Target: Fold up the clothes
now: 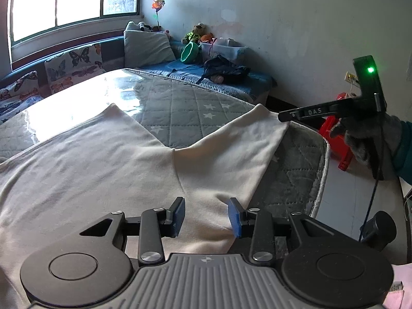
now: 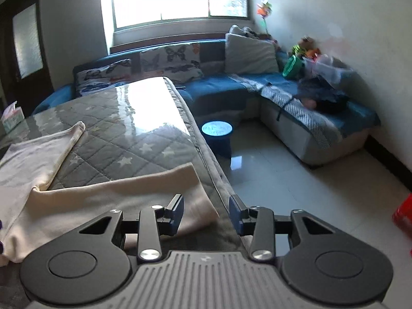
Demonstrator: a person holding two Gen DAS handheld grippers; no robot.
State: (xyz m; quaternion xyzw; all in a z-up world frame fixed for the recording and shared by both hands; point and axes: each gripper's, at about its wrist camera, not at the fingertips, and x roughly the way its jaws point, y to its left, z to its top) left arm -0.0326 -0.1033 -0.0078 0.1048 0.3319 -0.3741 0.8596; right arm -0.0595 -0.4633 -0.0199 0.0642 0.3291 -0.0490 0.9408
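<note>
Cream trousers [image 1: 103, 159] lie flat on the grey quilted star-patterned table cover [image 1: 180, 103], legs spread in a V toward the far side. My left gripper [image 1: 207, 216] hovers open over the crotch and the top of the right leg, with nothing between its blue pads. A gloved hand [image 1: 370, 139] holds my right gripper [image 1: 283, 116] with its tip at the hem of the right leg. In the right wrist view the right gripper [image 2: 206, 213] is open. Its fingers straddle the hem corner of the trousers [image 2: 116, 195] and the table's edge [image 2: 206, 159].
A blue corner sofa [image 2: 224, 87] with butterfly cushions, a pillow, toys, a plastic box [image 1: 222, 49] and a dark bag [image 1: 226, 70] lines the walls. A round dark stool [image 2: 217, 135] and a red stool [image 1: 334, 139] stand on the tiled floor. A tissue box [image 2: 11, 118] sits far left.
</note>
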